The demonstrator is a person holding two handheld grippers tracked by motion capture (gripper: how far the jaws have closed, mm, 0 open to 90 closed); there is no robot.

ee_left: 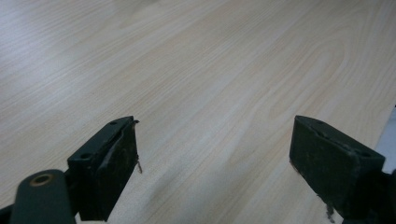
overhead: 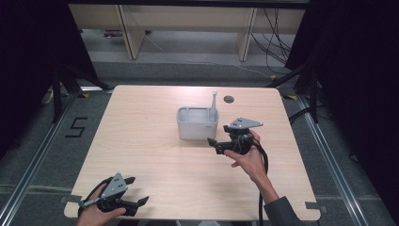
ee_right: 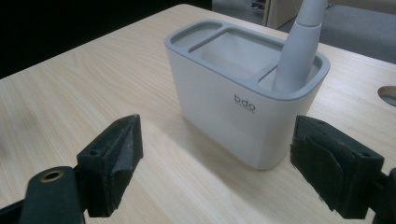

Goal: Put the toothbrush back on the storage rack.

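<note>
One grey plastic toothbrush point(ee_right: 299, 46) already stands in the white three-compartment holder point(overhead: 197, 125) on the desk point(overhead: 141, 141) — right tongs point(overhead: 217, 143) released nearby, left tongs point(overhead: 136, 190) released, idle.

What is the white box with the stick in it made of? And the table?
The holder looks like matte white plastic: smooth moulded walls, a grey rim, a printed logo. The toothbrush handle seems grey plastic too. The table looks like pale wood laminate, going by its printed-looking grain.
</note>
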